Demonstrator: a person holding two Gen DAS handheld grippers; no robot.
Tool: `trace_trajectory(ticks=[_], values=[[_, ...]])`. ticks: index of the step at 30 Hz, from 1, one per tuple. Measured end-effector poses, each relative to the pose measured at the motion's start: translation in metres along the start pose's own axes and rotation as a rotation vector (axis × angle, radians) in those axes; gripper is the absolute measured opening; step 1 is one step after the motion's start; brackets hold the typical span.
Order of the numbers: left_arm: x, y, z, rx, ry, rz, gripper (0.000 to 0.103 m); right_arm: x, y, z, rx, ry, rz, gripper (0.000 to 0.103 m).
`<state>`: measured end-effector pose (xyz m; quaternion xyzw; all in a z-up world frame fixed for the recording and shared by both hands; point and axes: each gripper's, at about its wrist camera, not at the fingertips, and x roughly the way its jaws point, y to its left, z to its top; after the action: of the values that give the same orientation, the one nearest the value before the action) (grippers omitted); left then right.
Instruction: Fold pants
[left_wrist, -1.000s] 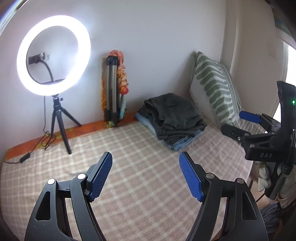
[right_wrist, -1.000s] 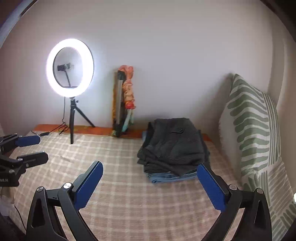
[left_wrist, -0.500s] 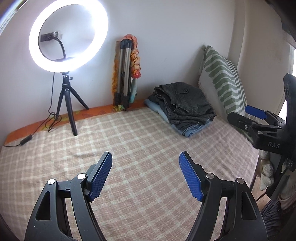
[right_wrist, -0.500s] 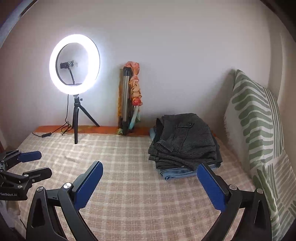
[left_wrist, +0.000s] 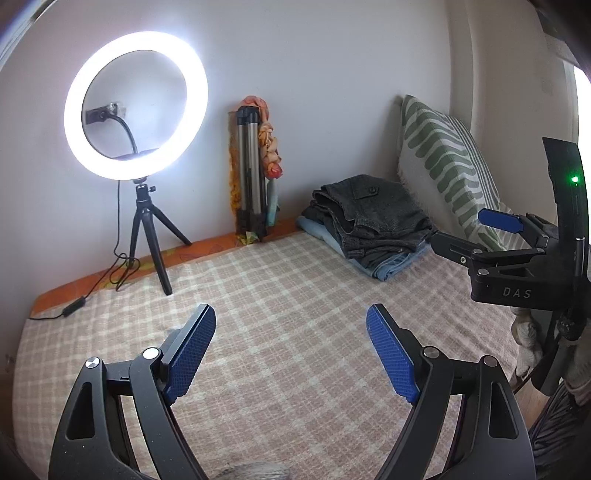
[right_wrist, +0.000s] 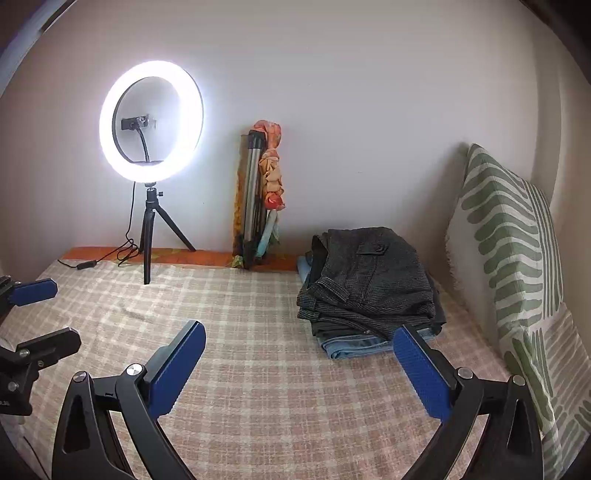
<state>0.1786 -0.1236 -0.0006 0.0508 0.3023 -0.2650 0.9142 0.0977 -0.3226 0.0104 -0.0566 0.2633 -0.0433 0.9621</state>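
Both cameras shifted; stack sits fixed. Left gripper (left_wrist: 291, 350), right gripper (right_wrist: 299, 363): jaws wide apart, empty, above checked bedcover (left_wrist: 295, 295). Folded pants (right_wrist: 369, 280): stacked near striped pillow (right_wrist: 509, 236). Step: fits either fetching a pair or all folded; undetermined.

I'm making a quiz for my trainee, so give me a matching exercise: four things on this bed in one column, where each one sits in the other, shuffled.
Things:
1. ring light
2. dark grey pants
3. blue jeans
4. striped pillow

Places:
A. bottom of the folded stack
B. leaning upright along the right side of the bed
C. on a small tripod at the back left
D. top of the folded stack

Pairs: 1-C, 2-D, 3-A, 4-B
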Motion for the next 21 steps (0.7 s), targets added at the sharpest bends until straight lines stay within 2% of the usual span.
trace_trajectory(ticks=[21], values=[[-0.004,-0.005,-0.0001,0.028,0.003,-0.006,0.084,0.0002,-0.0022,-0.0027,0.01,0.01,-0.001,0.103]])
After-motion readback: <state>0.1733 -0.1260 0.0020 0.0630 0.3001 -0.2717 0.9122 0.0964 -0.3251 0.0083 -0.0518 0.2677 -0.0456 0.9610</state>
